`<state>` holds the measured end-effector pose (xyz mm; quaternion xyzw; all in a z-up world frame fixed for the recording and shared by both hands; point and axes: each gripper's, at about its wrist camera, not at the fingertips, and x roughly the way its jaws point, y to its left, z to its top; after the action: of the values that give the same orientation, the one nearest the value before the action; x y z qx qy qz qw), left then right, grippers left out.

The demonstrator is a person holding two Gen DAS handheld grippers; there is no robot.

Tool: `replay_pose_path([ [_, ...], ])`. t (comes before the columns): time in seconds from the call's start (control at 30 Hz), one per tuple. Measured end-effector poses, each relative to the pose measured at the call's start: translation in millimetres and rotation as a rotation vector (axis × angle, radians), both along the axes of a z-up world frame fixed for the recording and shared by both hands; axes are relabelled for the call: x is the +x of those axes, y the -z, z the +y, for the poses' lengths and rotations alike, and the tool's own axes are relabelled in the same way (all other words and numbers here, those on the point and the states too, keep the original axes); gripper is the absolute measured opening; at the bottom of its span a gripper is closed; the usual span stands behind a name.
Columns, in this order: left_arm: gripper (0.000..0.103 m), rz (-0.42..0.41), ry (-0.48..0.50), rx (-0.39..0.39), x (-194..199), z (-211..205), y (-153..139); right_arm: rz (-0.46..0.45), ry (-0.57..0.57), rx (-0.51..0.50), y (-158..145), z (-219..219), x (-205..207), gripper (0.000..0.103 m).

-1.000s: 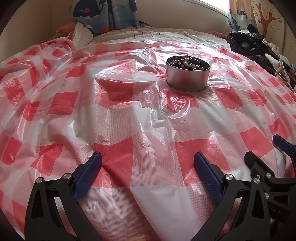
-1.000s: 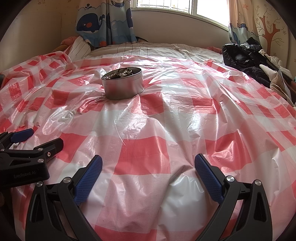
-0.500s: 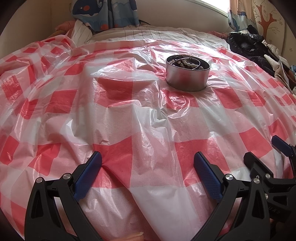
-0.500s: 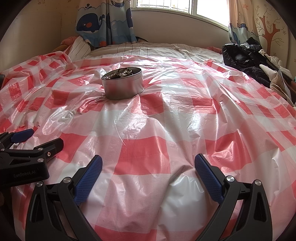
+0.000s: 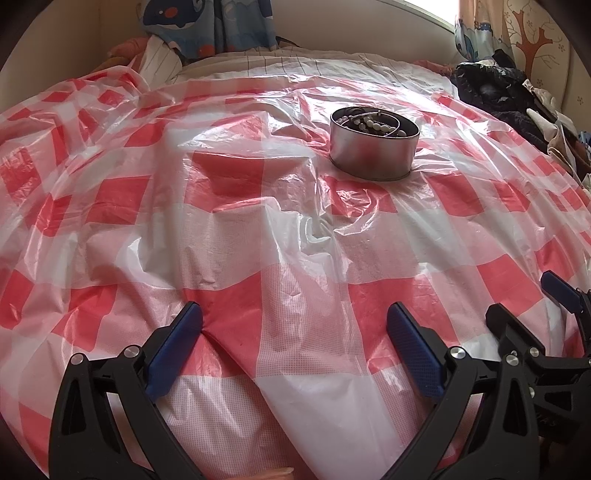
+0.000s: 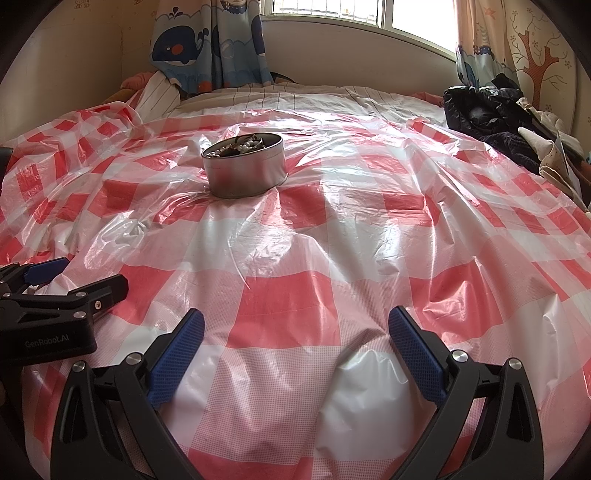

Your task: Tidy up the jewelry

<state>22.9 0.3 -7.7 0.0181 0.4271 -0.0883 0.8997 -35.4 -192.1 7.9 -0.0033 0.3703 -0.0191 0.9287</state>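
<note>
A round metal tin stands on the red-and-white checked plastic sheet, far ahead and to the right in the left wrist view. It holds pearl beads and other jewelry. In the right wrist view the tin stands far ahead and to the left. My left gripper is open and empty, low over the sheet. My right gripper is open and empty too, beside the left one.
The sheet covers a bed with striped bedding at the far end. Dark clothes are piled at the right edge. Whale-print curtains and a window stand behind the bed.
The left wrist view has shifted slightly, so the tin sits a little lower in it. The right gripper has not moved. Both grippers stay open.
</note>
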Motion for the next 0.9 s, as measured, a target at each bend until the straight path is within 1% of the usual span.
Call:
replay_pose_path([
  [0.9, 0.096, 0.001, 0.0, 0.002, 0.0, -1.1, -0.1, 0.002, 0.0, -0.002, 0.1, -2.8, -1.1, 0.095],
])
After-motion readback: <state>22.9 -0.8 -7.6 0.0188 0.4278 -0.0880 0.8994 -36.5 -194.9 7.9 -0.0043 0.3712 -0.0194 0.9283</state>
